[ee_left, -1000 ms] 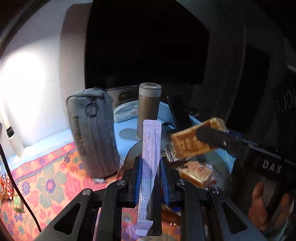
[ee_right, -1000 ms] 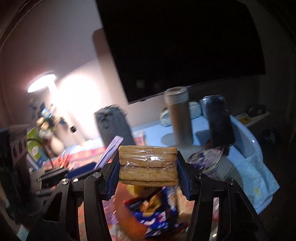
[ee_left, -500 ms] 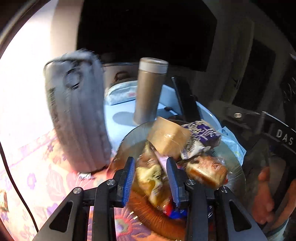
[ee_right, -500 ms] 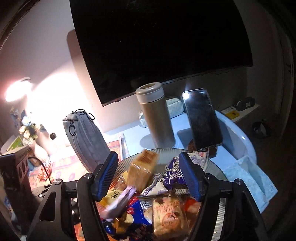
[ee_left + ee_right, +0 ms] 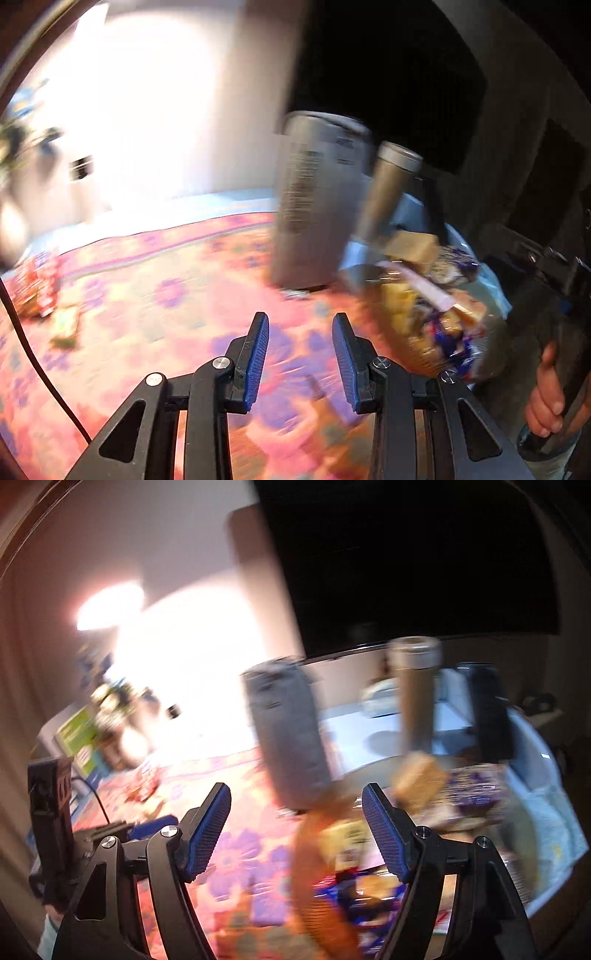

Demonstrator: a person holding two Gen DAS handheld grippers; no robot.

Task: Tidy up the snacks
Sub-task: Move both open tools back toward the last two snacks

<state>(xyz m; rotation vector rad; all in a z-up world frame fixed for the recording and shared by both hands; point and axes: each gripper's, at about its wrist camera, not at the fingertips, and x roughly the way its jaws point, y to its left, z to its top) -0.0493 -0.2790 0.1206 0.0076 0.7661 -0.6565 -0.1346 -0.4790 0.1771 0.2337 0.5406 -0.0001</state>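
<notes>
Snacks (image 5: 373, 853) lie heaped in the woven bowl (image 5: 317, 878) on our flowered cloth (image 5: 147, 295), beside the grey pouch (image 5: 314, 206) and the flask (image 5: 391, 188); a few loose packets (image 5: 40, 288) sit far left. Our left gripper (image 5: 300, 354) hangs empty, slightly parted, over the cloth; our right gripper (image 5: 295, 834) is opening, nothing between its jaws

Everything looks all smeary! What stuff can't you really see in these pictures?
- Snacks in the bowl: right wrist view, motion blur smears the wrappers; no labels readable.
- Small packets on the flowery cloth: left wrist view, blurred and near the left edge.
- Writing on the grey pouch: left wrist view, smeared.
- Things by the lamp: right wrist view, glare and blur.
- Person's hand: left wrist view, cut off at the right edge.
</notes>
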